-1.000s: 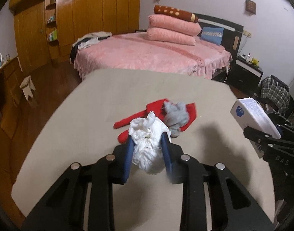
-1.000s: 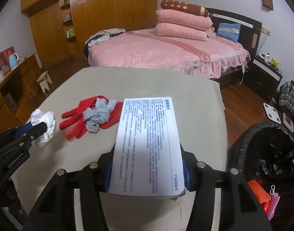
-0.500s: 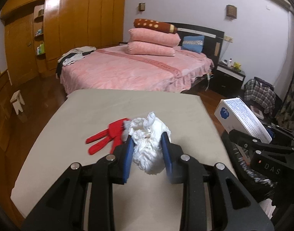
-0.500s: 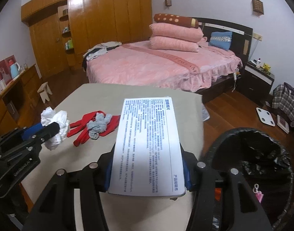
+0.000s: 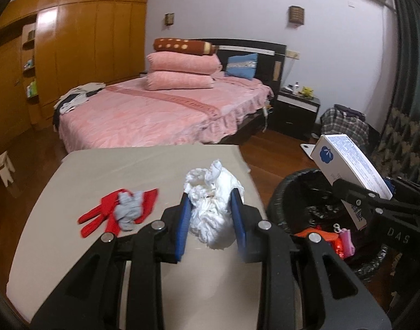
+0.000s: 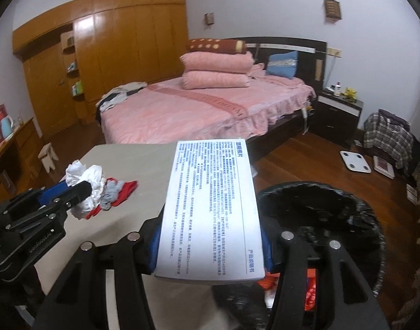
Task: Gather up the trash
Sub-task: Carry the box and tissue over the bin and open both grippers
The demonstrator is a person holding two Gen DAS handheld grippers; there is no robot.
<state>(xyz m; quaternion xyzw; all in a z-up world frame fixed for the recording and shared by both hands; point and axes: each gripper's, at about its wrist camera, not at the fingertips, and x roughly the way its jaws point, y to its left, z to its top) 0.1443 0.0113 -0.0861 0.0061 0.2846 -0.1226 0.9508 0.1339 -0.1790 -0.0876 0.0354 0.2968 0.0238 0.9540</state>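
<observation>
We note the left hand-held gripper (image 5: 211, 214) clamped on a crumpled wad of white tissue paper (image 5: 212, 206), blue pads (image 5: 182, 228) pressing its two sides. The wad hangs above the right part of the beige table (image 5: 100, 247), clear of the surface, near the table's right edge.

The right hand-held gripper (image 6: 210, 247) is clamped on a flat white cardboard box with printed text (image 6: 212, 209), gripped across its narrow width at the near end. In the left wrist view the box (image 5: 347, 165) sits over the near rim of the round bin lined with a black bag (image 5: 295, 192), which stands on the floor just beside the table's right edge. Orange and pink scraps already lie inside.

Handling, our judgement: the tissue is very light, soft and compressible; a squeeze through its bulk holds it, but loose folds could tear or cling to the pads on release. The box looks light and stiff, likely empty; side pressure suits it, though hard clamping may crush it.

Left on the table, left of centre: a red fabric glove (image 5: 100, 211) with a grey cloth bundle (image 5: 127, 211) on top.
</observation>
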